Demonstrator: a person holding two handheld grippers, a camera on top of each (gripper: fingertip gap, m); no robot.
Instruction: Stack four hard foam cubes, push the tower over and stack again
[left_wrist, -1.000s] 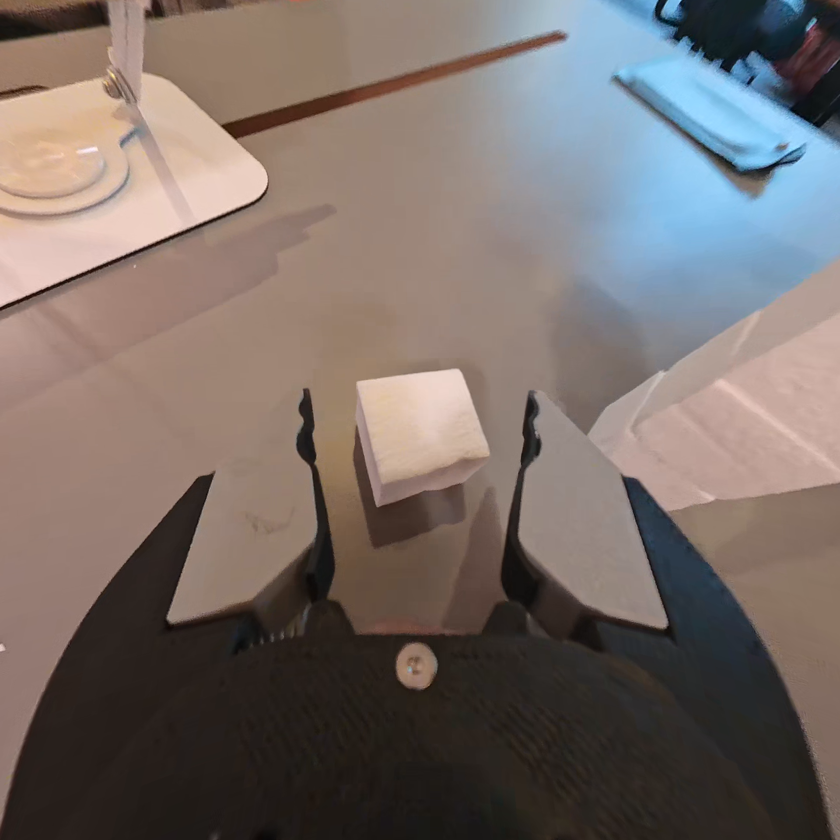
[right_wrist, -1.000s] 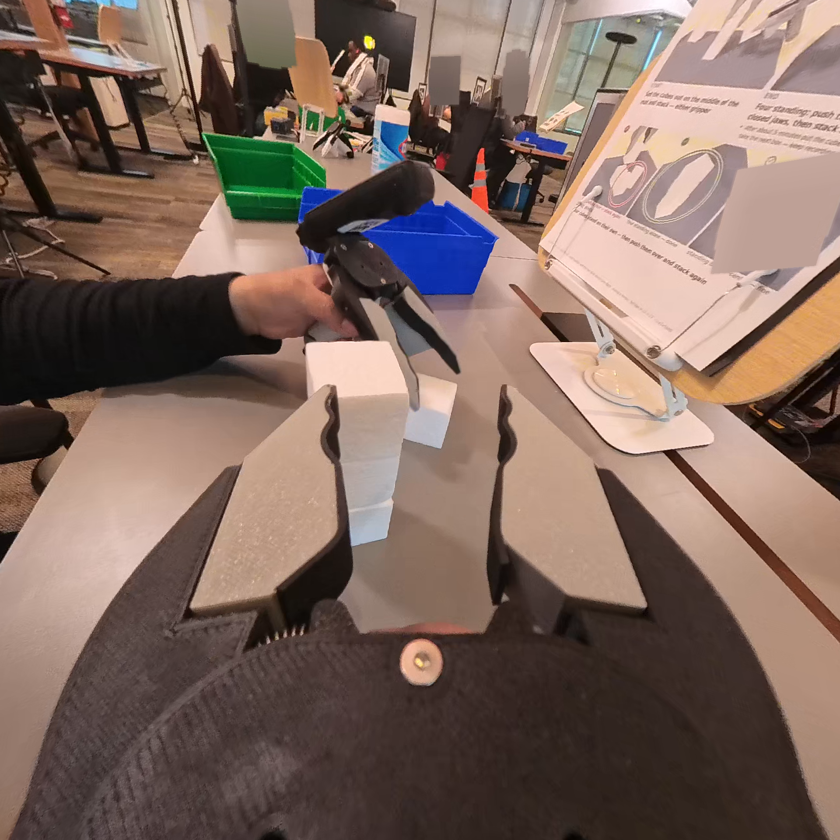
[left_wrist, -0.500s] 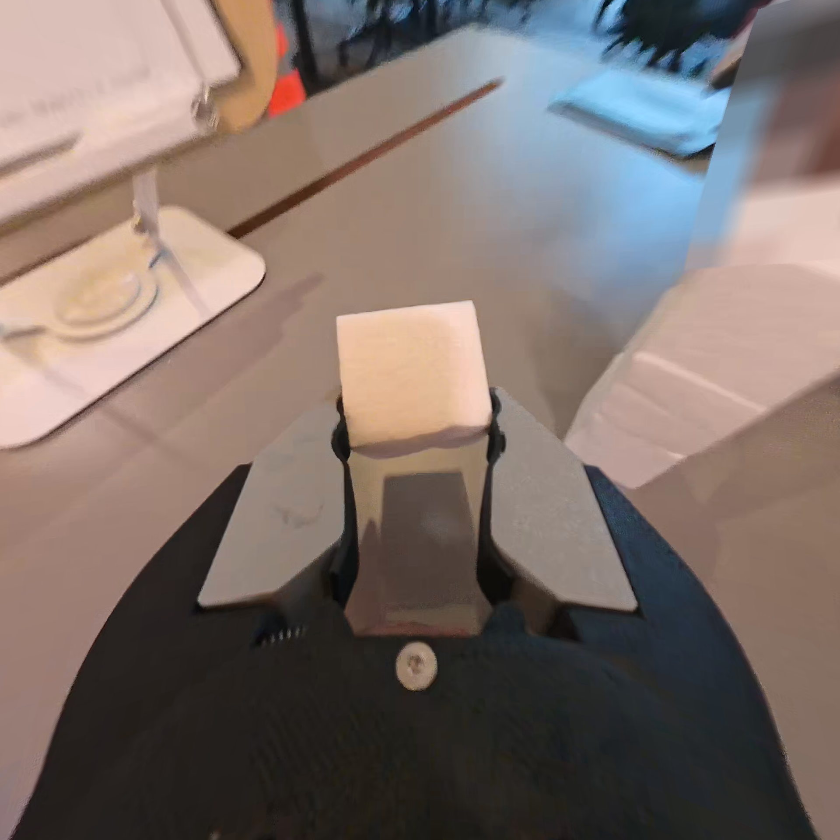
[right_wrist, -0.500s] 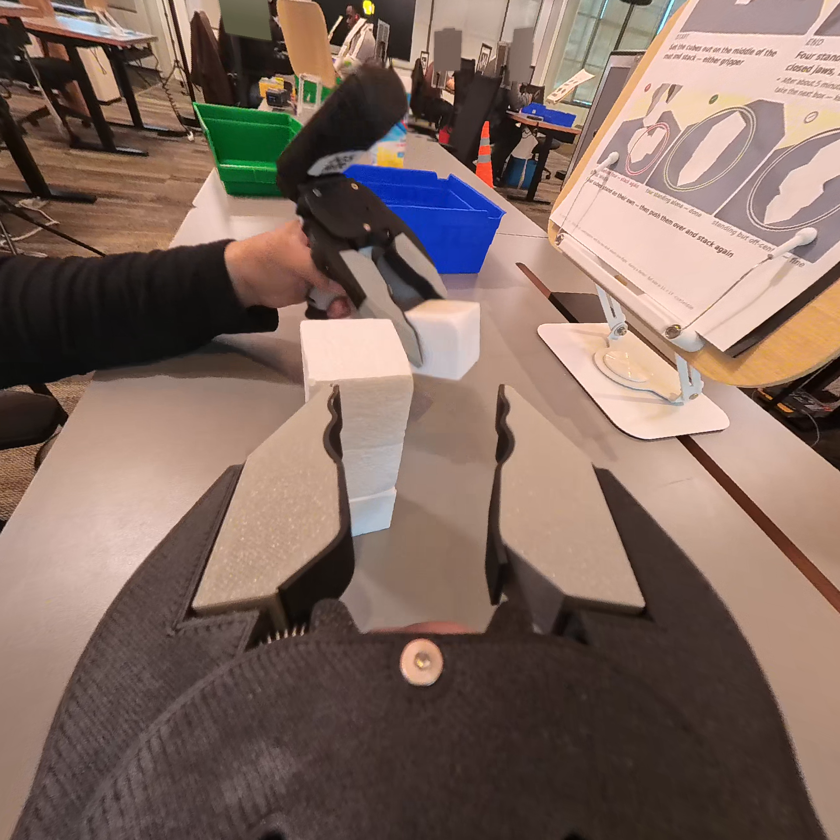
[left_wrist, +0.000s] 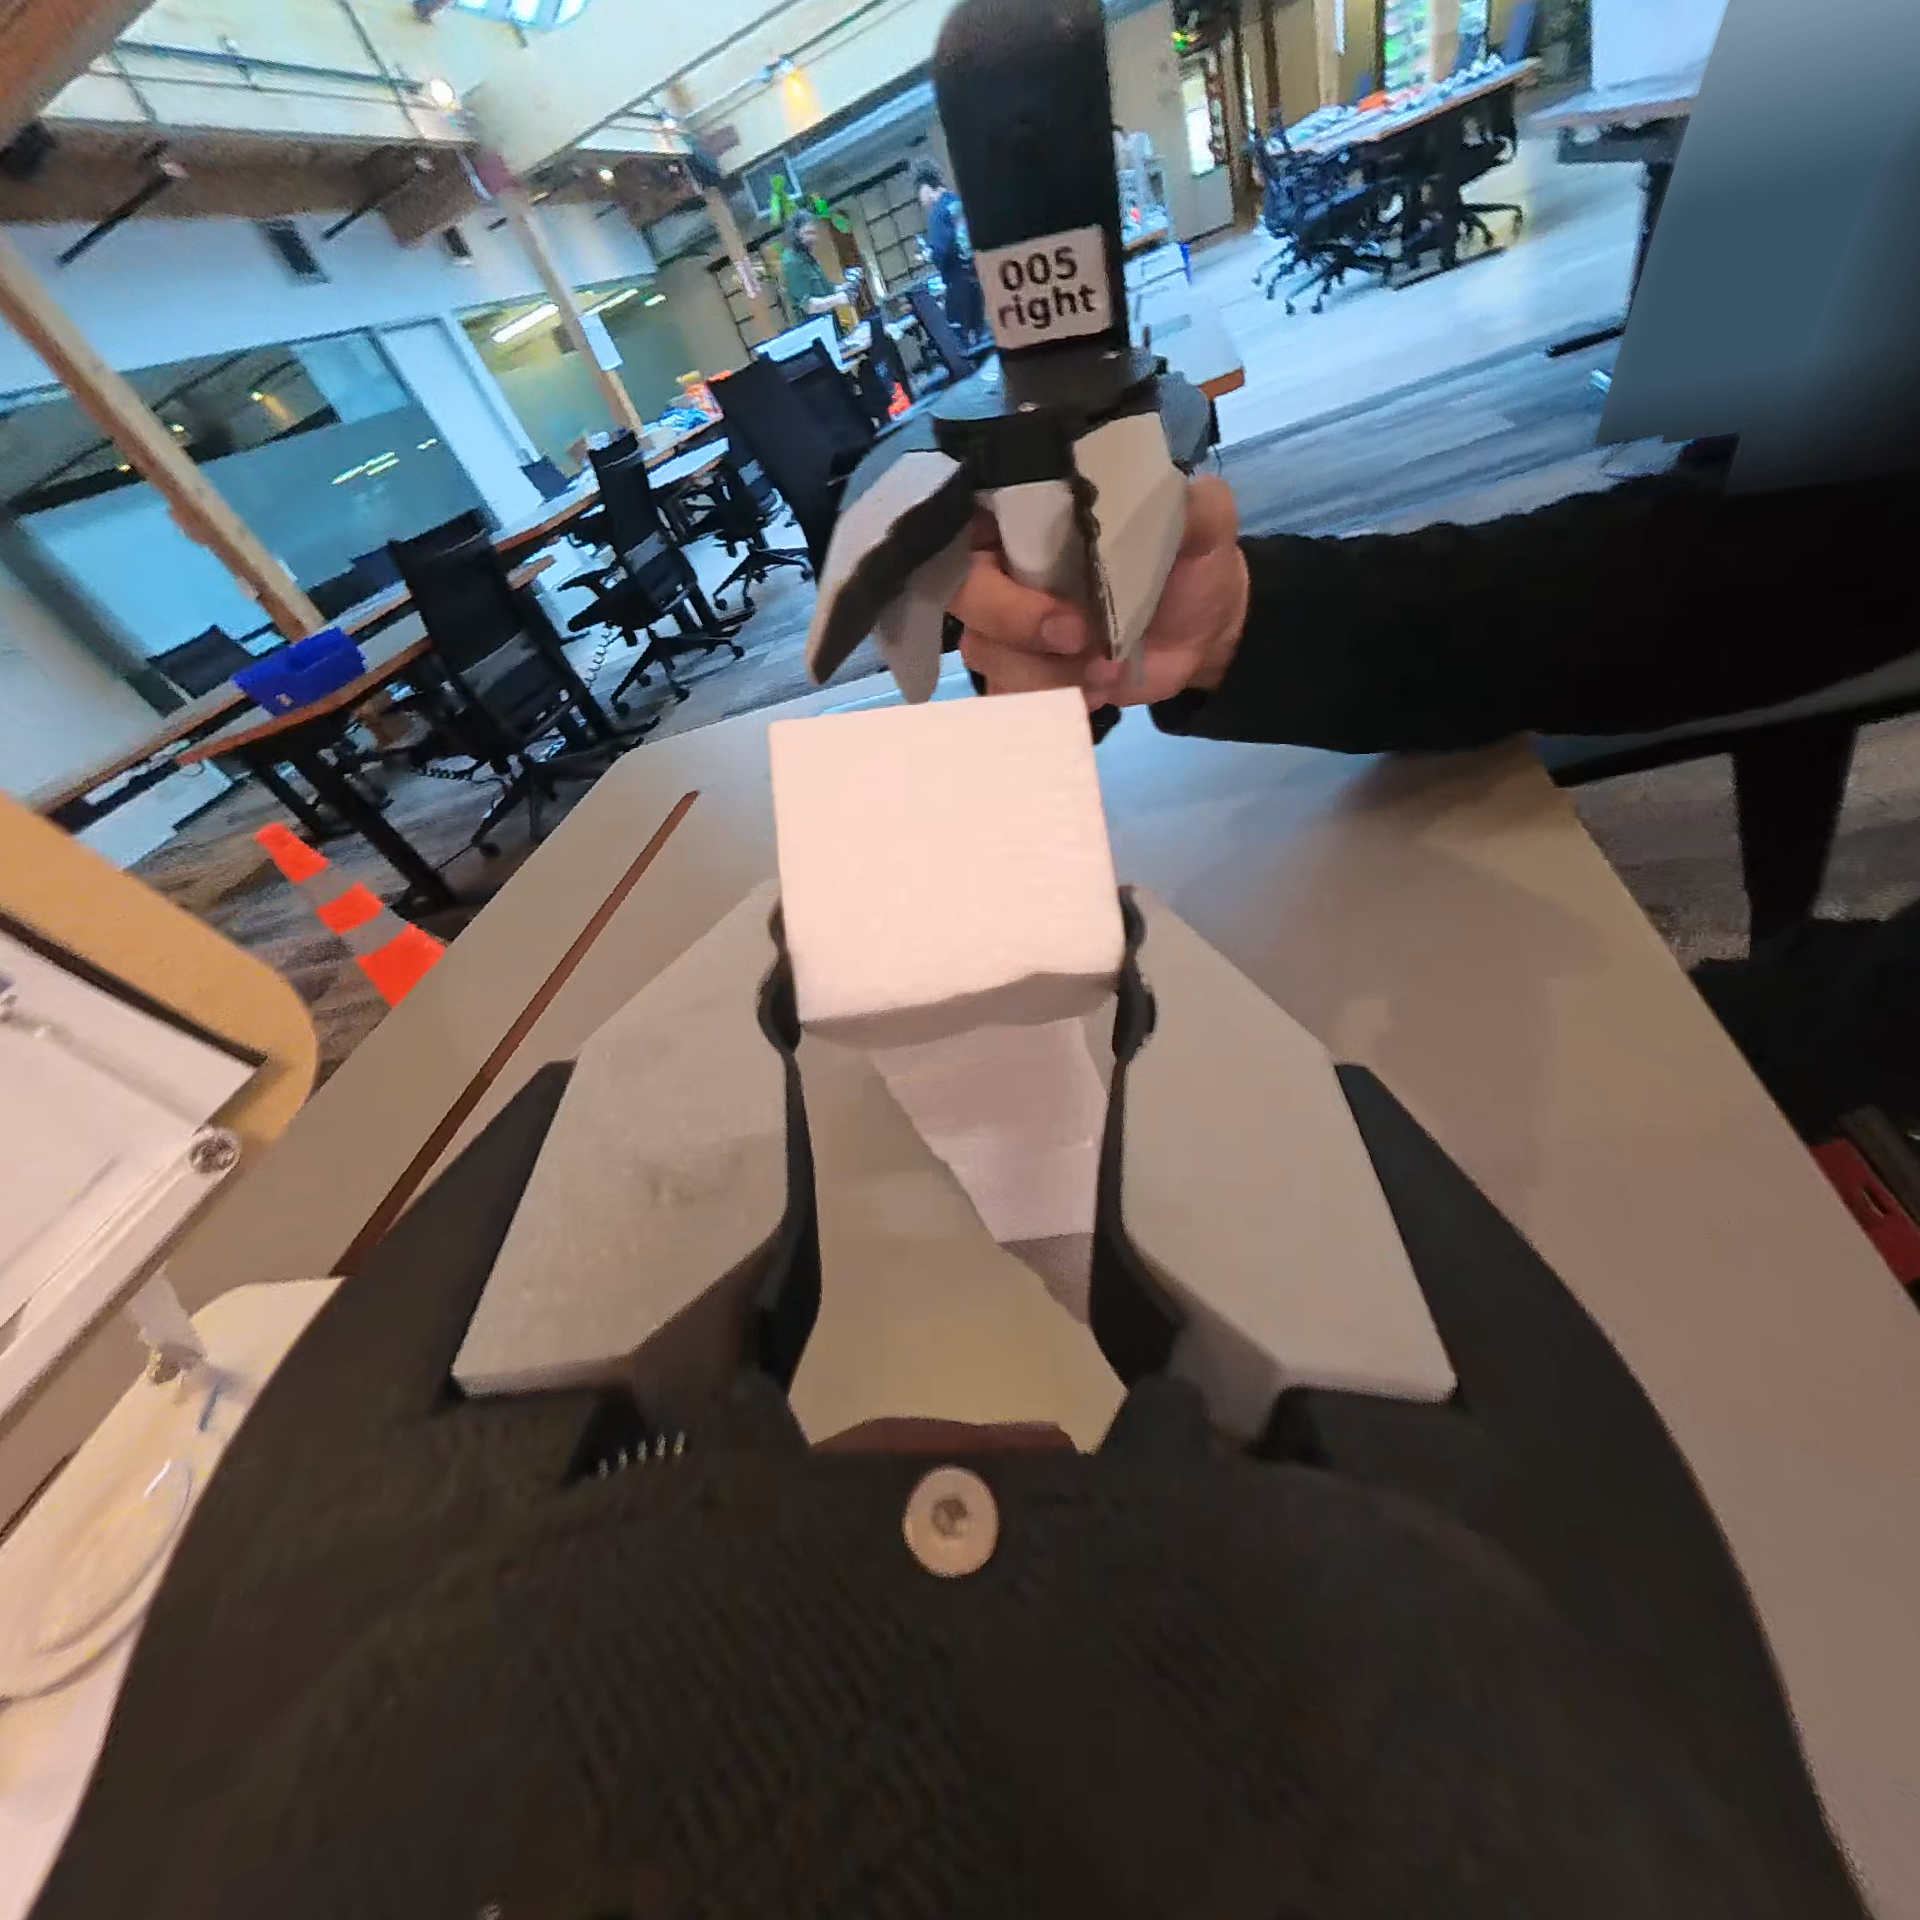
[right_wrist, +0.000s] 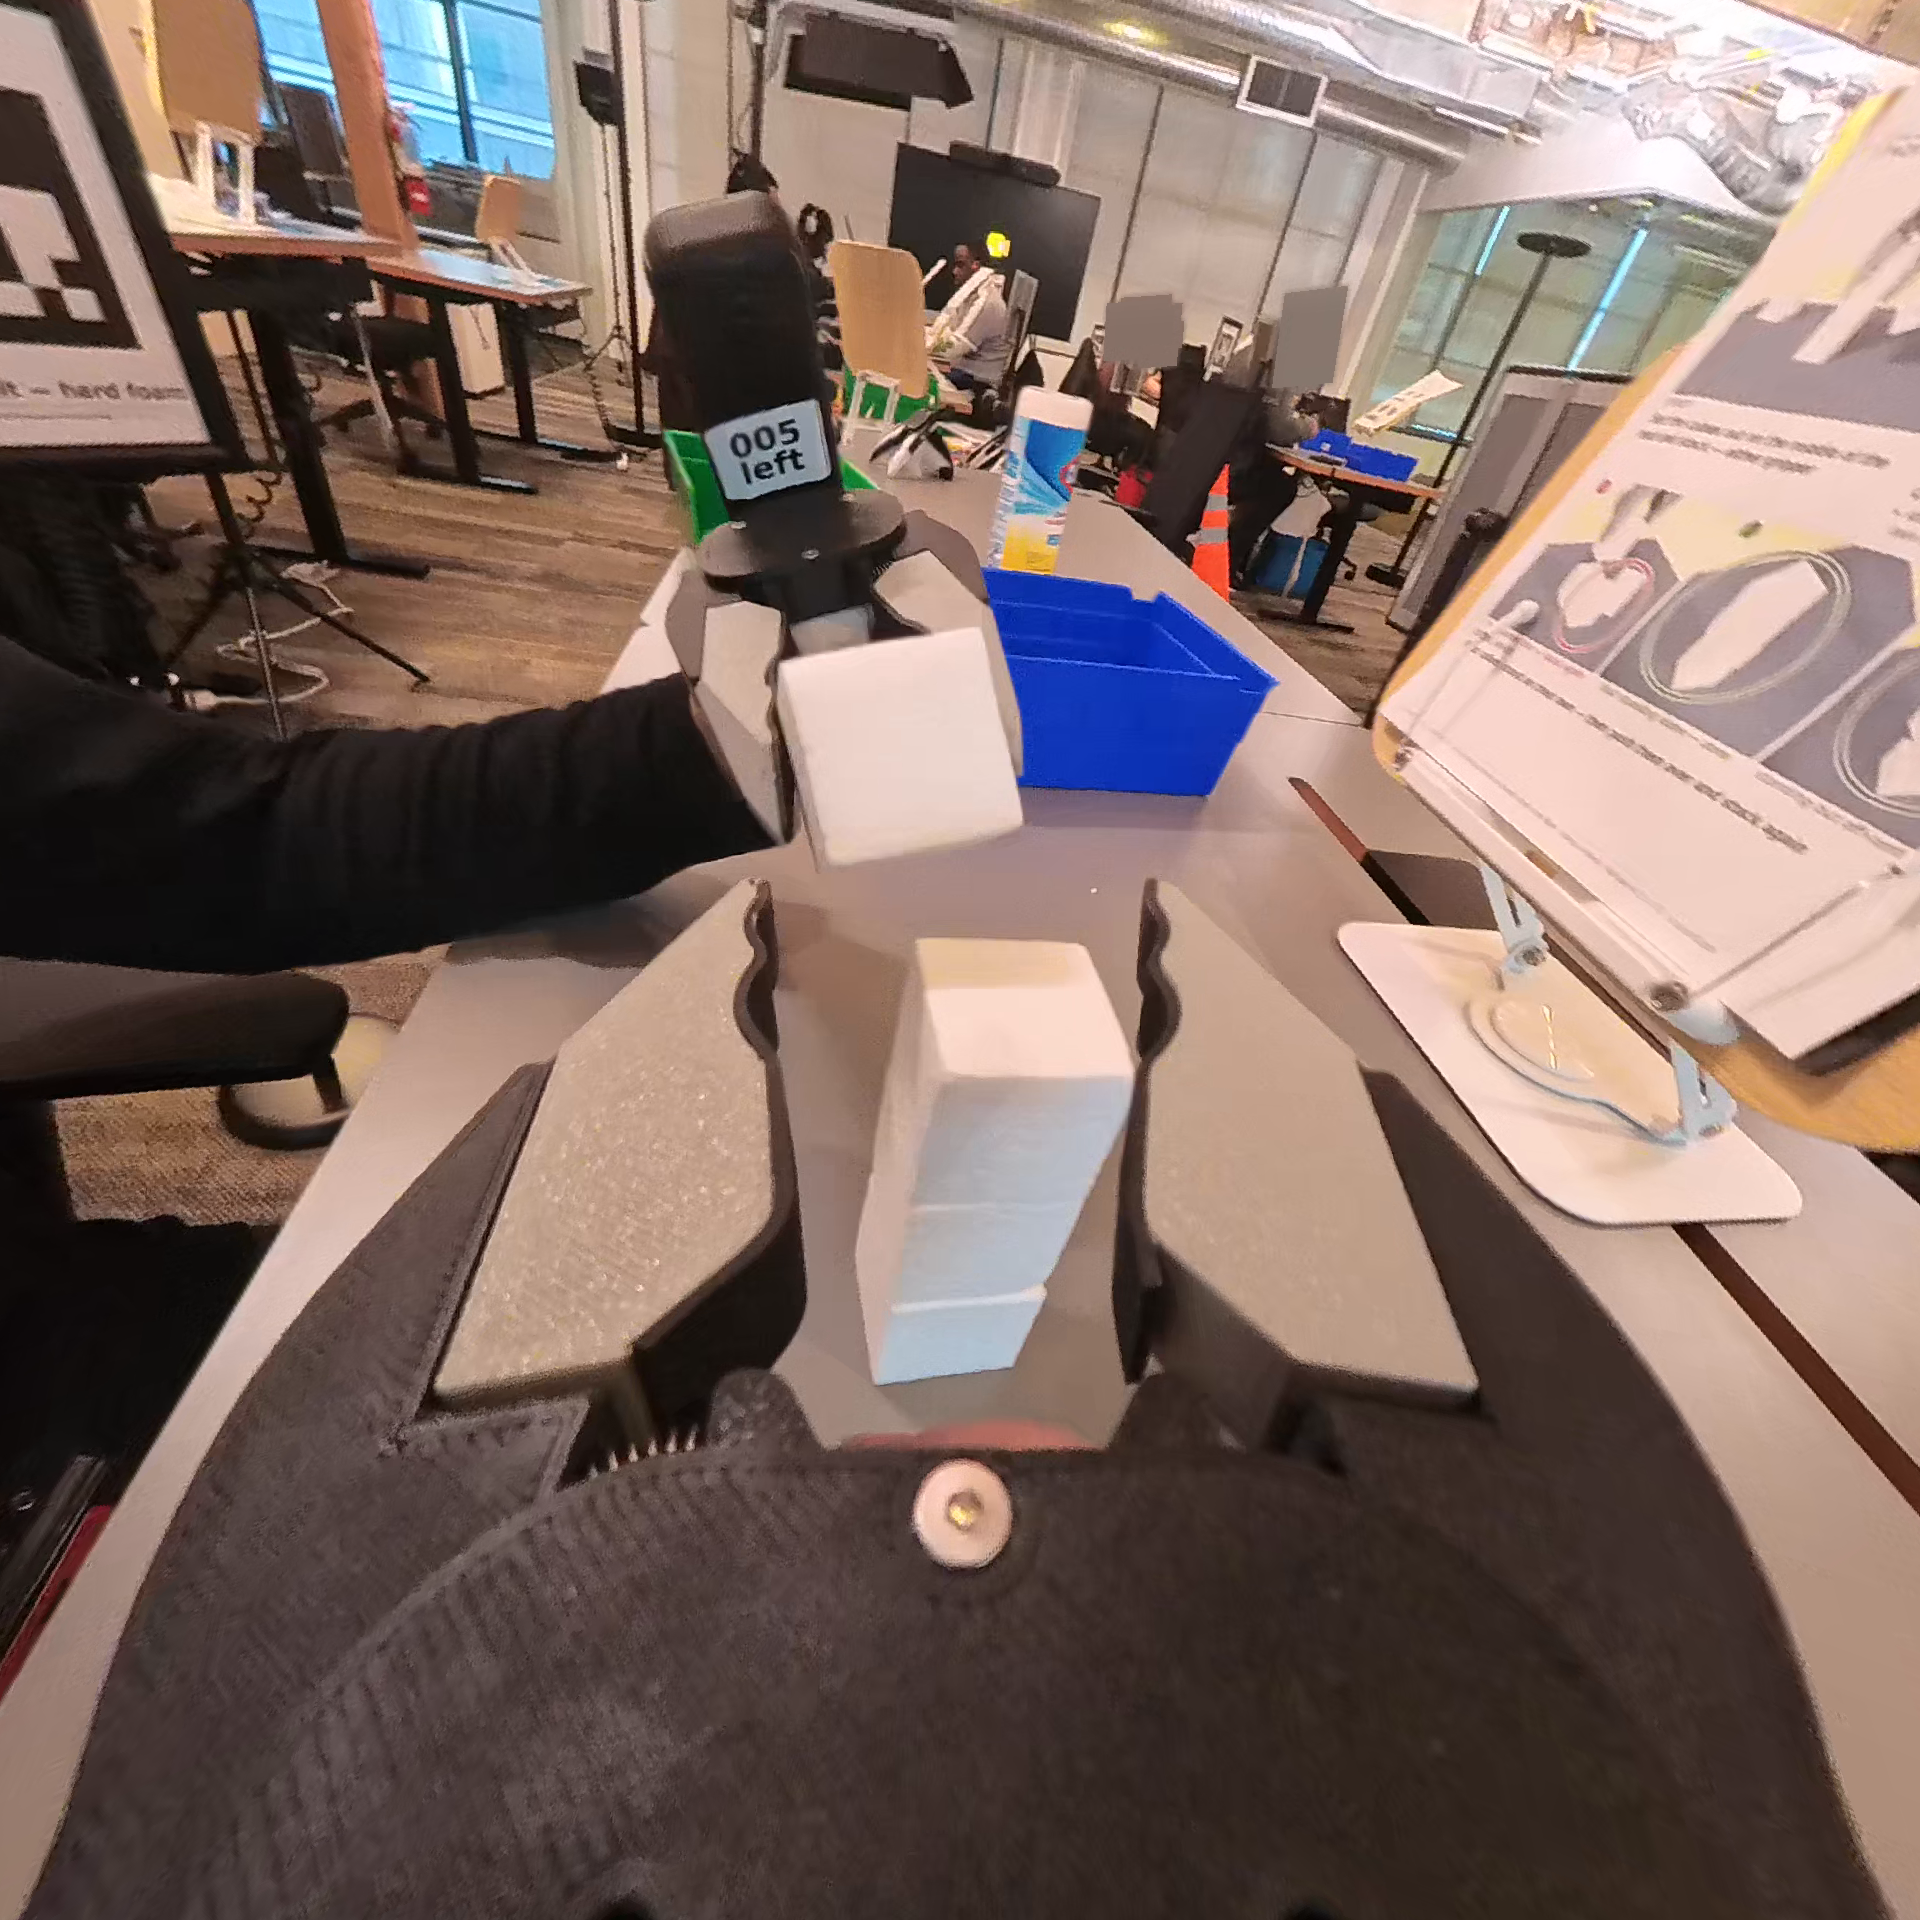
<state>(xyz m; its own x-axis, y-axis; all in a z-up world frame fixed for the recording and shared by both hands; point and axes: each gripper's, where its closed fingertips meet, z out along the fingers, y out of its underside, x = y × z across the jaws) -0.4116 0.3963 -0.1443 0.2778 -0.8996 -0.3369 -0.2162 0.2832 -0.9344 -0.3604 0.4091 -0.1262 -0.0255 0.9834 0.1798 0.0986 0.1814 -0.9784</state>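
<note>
Open-plan office w/ desks, black chairs and wood-plank floor surrounds the grey counter (right_wrist: 1226, 831), which has a dark seam strip along one side. Blue bin (right_wrist: 1117, 691) sits at the far end, a green bin (right_wrist: 686, 483) & wipes canister (right_wrist: 1039, 483) behind it, a white-based document stand (right_wrist: 1558, 1081) w/ printed sheet to the right and an orange cone (left_wrist: 348, 914) on the floor; nothing blocks the stack. White foam cube (left_wrist: 940, 873) is pinched in the left gripper (left_wrist: 951, 977), held in the air above & behind a three-cube stack (right_wrist: 987, 1153) that leans slightly, standing on the counter between the spread, empty fingers of the right gripper (right_wrist: 956, 956).
</note>
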